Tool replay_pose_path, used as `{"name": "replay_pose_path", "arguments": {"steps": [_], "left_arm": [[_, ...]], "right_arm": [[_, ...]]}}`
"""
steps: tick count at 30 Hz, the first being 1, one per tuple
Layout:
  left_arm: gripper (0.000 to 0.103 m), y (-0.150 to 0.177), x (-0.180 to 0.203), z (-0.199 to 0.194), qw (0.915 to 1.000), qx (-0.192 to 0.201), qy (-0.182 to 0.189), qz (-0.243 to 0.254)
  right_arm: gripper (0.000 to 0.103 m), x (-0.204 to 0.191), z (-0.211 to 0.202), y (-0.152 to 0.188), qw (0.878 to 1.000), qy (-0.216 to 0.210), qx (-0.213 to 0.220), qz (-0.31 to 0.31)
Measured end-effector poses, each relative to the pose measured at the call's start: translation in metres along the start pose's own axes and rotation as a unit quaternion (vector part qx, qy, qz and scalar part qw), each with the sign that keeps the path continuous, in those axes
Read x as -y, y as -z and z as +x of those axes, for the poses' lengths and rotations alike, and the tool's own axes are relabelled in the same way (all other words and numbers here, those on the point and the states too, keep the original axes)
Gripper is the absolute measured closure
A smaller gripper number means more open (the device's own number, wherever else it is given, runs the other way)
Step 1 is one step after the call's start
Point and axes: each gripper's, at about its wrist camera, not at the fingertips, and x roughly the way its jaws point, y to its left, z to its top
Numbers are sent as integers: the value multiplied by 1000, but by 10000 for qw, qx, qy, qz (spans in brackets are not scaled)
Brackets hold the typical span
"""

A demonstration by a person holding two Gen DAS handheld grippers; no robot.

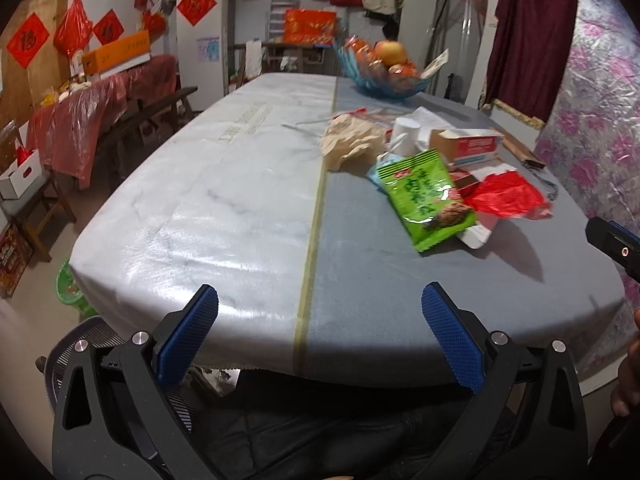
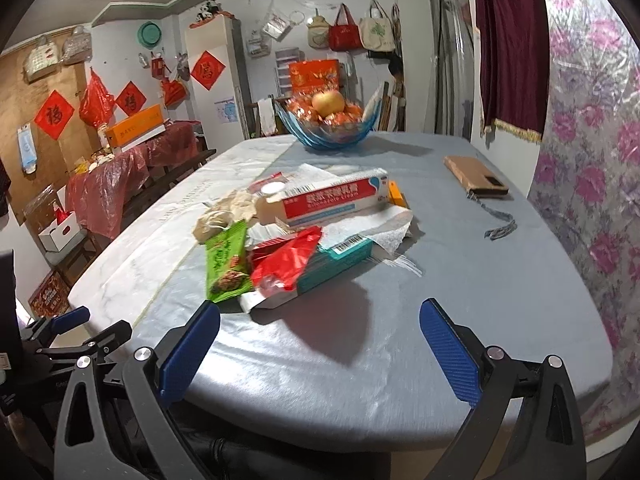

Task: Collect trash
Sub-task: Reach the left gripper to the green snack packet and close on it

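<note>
Centrally, blue bowl (image 2: 328,136) holds apple (image 2: 328,103), oranges (image 2: 352,114).

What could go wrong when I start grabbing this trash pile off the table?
The pieces overlap: the red plastic wrapper lies on the teal box beside the green snack packet, so lifting one may drag others off the table. The phone and fruit bowl are probably not trash; avoid sweeping them along.
</note>
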Motion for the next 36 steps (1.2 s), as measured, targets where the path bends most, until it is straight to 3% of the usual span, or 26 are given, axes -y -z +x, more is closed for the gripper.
{"name": "replay_pose_path", "arguments": {"steps": [6,14,19,22,28,30,33,36], "left_arm": [[5,-15,10,31,9993,-286,-27,219],[5,-45,47,69,9949,-600,634,513],[5,-63,66,98,9901,-887,956,521],[5,-71,70,119,9876,-1094,1020,470],[5,-77,48,133,9886,-1240,762,395],[5,-77,31,127,9921,-1107,366,460],[5,-75,14,121,9930,-1050,88,526],[5,-70,4,116,9927,-1145,172,337]], "right_arm": [[5,13,26,-8,9998,-127,45,140],[5,34,49,-35,9984,-117,256,487],[5,50,70,-50,9980,63,157,603],[5,63,81,-54,9966,-46,55,821],[5,70,103,-53,9945,-293,-199,983],[5,68,112,-55,9956,-225,-255,878],[5,62,127,-61,9960,-287,-353,773],[5,56,138,-66,9954,-458,-408,739]]}}
